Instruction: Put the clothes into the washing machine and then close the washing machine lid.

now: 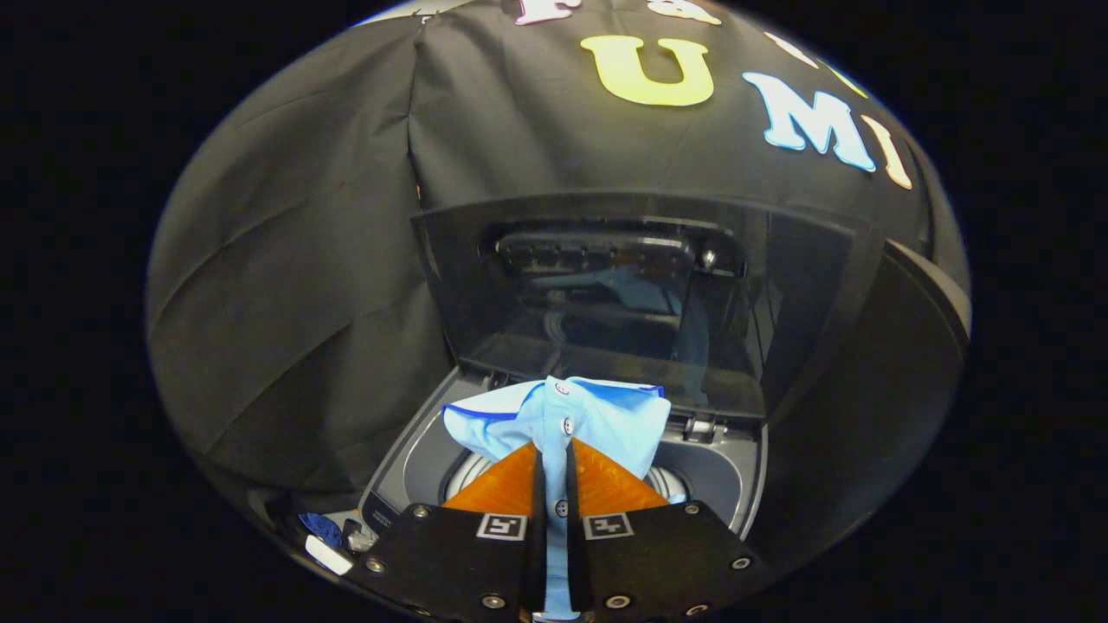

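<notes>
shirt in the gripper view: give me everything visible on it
The shirt is light blue, soft woven-looking fabric, with darker blue trim along its edges and a placket with small round buttons running down its middle. It is bunched, not folded flat. The gripper is shut on the placket strip, both orange fingers pressing it. The rest spreads just beyond the fingertips, above the washing machine opening, whose lid stands raised behind it. Whether the cloth touches the machine's rim cannot be told.

The washing machine (744, 472) drum mouth lies open just below the gripper (554, 463), whose orange fingers pinch a light blue shirt (606, 420) that drapes across most of that opening. Beyond, the raised lid (623, 294) stands upright, blocking passage farther ahead.
</notes>
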`<state>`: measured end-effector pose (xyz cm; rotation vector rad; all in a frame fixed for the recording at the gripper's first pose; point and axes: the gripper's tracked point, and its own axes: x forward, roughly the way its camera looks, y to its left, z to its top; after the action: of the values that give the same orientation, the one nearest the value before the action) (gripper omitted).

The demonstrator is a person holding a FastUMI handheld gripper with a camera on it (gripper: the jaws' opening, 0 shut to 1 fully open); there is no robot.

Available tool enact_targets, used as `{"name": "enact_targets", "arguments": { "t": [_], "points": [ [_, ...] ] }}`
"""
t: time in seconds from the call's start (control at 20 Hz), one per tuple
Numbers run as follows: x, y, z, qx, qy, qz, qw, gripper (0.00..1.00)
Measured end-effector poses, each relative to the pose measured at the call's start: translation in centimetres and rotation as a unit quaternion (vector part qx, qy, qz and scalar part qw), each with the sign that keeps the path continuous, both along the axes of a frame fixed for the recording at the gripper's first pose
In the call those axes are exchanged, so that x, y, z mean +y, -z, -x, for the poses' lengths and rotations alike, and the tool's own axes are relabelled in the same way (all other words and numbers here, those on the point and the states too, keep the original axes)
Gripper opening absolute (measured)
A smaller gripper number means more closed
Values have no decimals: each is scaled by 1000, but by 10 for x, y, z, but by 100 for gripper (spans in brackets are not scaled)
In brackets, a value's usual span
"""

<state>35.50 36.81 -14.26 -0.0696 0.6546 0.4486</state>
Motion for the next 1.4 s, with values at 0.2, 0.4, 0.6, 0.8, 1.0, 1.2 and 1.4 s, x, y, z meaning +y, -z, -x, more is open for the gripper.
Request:
{"name": "enact_targets", "arguments": {
  "t": [0.2, 0.4, 0.6, 0.8, 1.0, 1.2, 1.4],
  "points": [
    [-10, 14, 1, 0, 15, 17, 1000, 23],
    [-13, 16, 4, 1, 26, 13, 1000, 62],
    [-15, 16, 12, -3, 30, 6, 1000, 95],
    [-10, -12, 13, -47, 20, -12, 999, 95],
    [-7, -47, 11, -113, 14, -28, 993, 95],
    [-9, -85, 5, -182, 21, -35, 982, 95],
    [-4, -121, -6, -232, 27, -42, 971, 95]
  ]
}}
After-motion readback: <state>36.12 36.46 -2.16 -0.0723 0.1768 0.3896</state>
